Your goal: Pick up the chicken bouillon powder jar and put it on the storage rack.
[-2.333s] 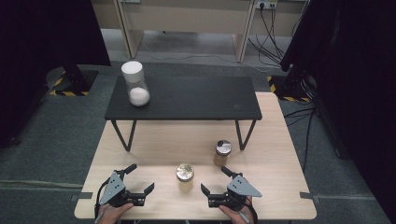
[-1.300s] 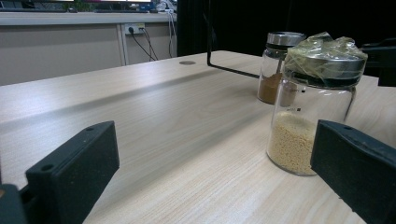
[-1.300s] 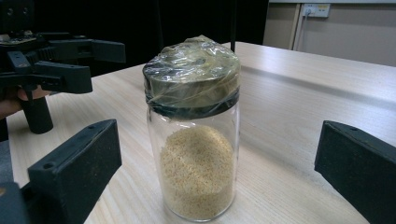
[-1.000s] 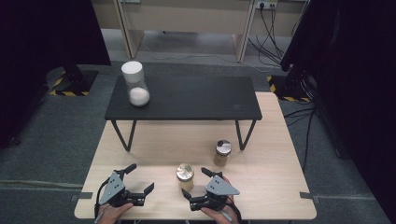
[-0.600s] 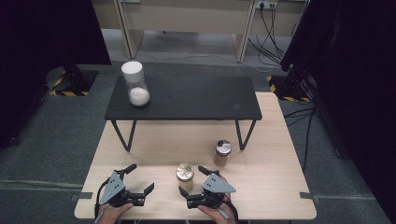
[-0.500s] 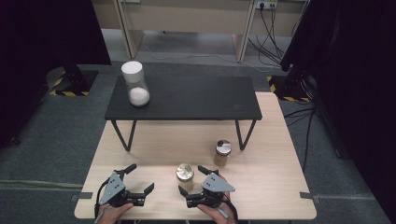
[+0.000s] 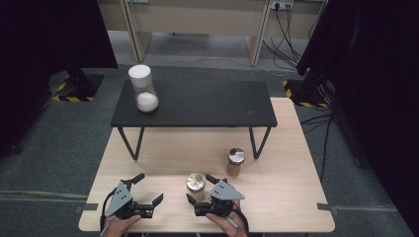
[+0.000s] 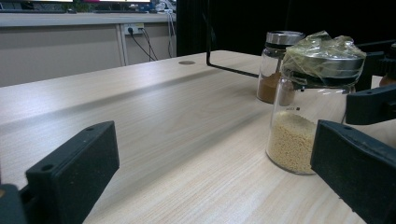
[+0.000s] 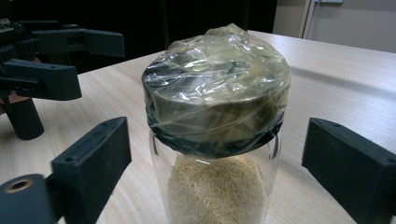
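Since the earlier frames the right gripper [image 7: 198,190] has slid leftward along the near edge of the wooden table [image 7: 286,187] and is now straddling the grain jar [image 9: 215,140]; its jaws have just been closing, with the jar between them, yet both pads are still standing clear of the glass. That jar, its metal lid wrapped in plastic film, is sitting near the middle of the table's near edge. A jar of brown powder [image 7: 235,161] is standing beyond it, toward the right. The left gripper [image 7: 147,191] is resting open by the near left corner. A sand-filled jar [image 7: 143,89] is sitting at the left end of the black bench [image 7: 207,103].
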Demonstrator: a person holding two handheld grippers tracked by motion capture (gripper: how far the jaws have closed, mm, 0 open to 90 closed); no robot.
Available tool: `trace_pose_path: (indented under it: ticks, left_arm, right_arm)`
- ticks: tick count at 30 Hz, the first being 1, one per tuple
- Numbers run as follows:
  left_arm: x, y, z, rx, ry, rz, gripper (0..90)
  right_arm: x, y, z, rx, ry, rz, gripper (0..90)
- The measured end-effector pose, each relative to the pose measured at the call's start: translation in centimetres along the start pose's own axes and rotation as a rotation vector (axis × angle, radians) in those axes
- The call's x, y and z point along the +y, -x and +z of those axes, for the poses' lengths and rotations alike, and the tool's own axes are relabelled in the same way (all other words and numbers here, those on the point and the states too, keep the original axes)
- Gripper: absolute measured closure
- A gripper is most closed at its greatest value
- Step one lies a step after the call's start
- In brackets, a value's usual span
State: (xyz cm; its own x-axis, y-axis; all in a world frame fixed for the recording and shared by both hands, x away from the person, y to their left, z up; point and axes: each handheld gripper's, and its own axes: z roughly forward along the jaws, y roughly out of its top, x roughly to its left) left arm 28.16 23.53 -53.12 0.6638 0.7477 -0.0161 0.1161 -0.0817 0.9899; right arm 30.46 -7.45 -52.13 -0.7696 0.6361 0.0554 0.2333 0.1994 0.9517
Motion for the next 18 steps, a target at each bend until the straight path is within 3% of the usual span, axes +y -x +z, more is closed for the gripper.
trace_pose_path:
  ticks: [9,18]
  left_arm:
    - [0.0,0.03,0.01,-0.001,0.0,0.002,0.8]
    - [0.0,0.04,0.01,-0.001,0.0,0.004,0.8]
  right_arm:
    - [0.07,-0.1,0.39,0.006,-0.01,0.0,15.6]
    - [-0.04,-0.06,0.8,0.002,-0.031,0.001,28.7]
